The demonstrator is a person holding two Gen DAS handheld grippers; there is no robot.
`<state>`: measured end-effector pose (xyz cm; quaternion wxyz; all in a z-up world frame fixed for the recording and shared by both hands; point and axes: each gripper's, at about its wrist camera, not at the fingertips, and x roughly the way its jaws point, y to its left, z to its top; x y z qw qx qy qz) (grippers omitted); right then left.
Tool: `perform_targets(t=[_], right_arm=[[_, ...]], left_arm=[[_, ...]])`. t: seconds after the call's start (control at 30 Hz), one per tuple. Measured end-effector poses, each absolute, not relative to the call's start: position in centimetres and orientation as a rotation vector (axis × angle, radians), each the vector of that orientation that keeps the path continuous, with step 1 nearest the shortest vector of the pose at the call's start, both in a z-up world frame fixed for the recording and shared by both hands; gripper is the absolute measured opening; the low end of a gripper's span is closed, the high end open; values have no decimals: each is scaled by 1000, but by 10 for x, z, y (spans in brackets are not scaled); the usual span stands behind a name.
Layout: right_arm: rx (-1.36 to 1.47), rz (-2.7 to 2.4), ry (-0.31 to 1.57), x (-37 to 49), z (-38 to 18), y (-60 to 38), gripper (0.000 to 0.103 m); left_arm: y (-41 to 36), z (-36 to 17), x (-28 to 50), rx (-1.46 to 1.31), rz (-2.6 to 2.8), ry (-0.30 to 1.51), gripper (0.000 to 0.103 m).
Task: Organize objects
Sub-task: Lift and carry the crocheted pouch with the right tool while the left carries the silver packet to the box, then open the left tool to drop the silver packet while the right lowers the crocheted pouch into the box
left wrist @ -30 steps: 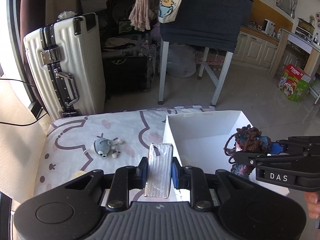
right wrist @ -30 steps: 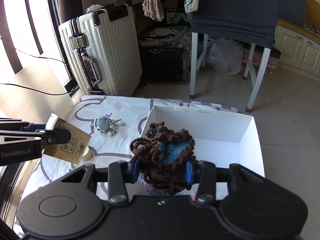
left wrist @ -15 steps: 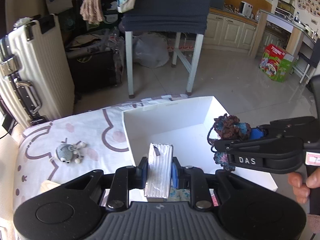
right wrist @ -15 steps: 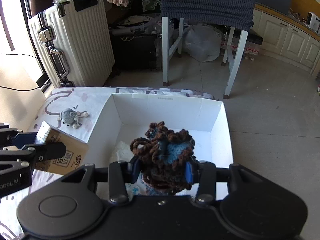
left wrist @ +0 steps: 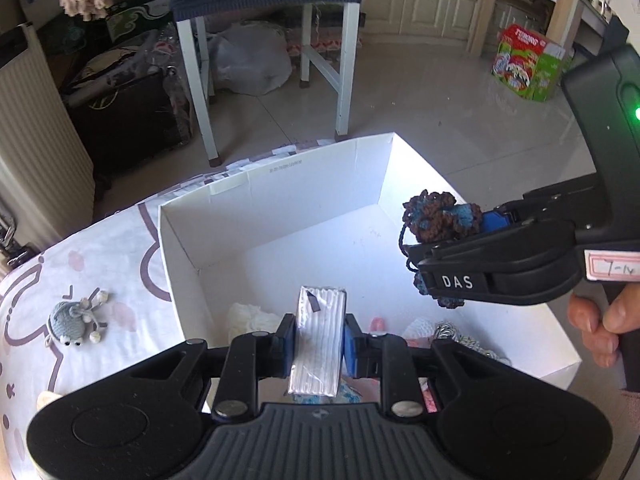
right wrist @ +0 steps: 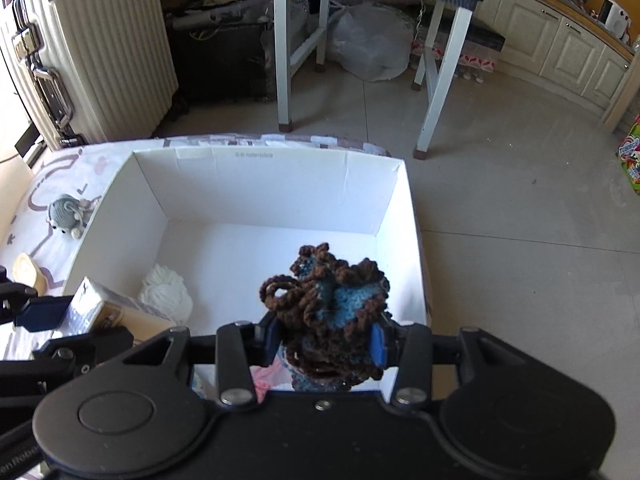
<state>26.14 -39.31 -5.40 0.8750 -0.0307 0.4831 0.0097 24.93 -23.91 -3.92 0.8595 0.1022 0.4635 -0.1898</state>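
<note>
On the far left of the patterned mat [left wrist: 120, 248] lies a small grey crocheted toy [left wrist: 70, 322] with dangling legs, well apart from both grippers and outside the white cardboard box [left wrist: 280, 184]. It looks light and floppy; a pinch across its round body would likely hold better than one on the thin legs.

The left gripper [left wrist: 318, 342] is clamped narrow on a flat packet [left wrist: 319, 340], silvery and ribbed on the face toward the camera and brown kraft paper with print on its side in the right wrist view. It hangs over the near left part of the box. The packet seems light and fairly stiff, so holding its flat faces suits it, though the foil may be slick.

Inside the box rest a ball of white yarn [right wrist: 166, 294] and some pink and pale items near the front wall.

Further right, the right gripper [right wrist: 326, 344] squeezes a brown and blue crocheted piece [right wrist: 328, 316], above the box's right half. It is soft, compressible and unlikely to break if dropped; loose loops might snag on the fingers at release.
</note>
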Motion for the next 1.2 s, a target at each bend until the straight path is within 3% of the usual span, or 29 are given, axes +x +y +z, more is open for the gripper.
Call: perform_targets(t=[0.47, 0.53, 0.6, 0.63, 1.2], right_arm=[[-64, 0, 1054, 271, -72, -402, 45], [-65, -5, 1053, 271, -73, -402, 46], [-69, -18, 1043, 271, -73, -401, 50], [-76, -27, 1045, 271, -73, -401, 50], [-111, -9, 1081, 263, -68, -404, 49]], left_arm=[[-267, -71, 284, 360, -379, 868, 26], [-270, -78, 287, 365, -379, 865, 33], [-270, -80, 286, 344, -371, 874, 52], [-270, -80, 286, 334, -369, 876, 53], [-256, -64, 276, 314, -382, 915, 51]])
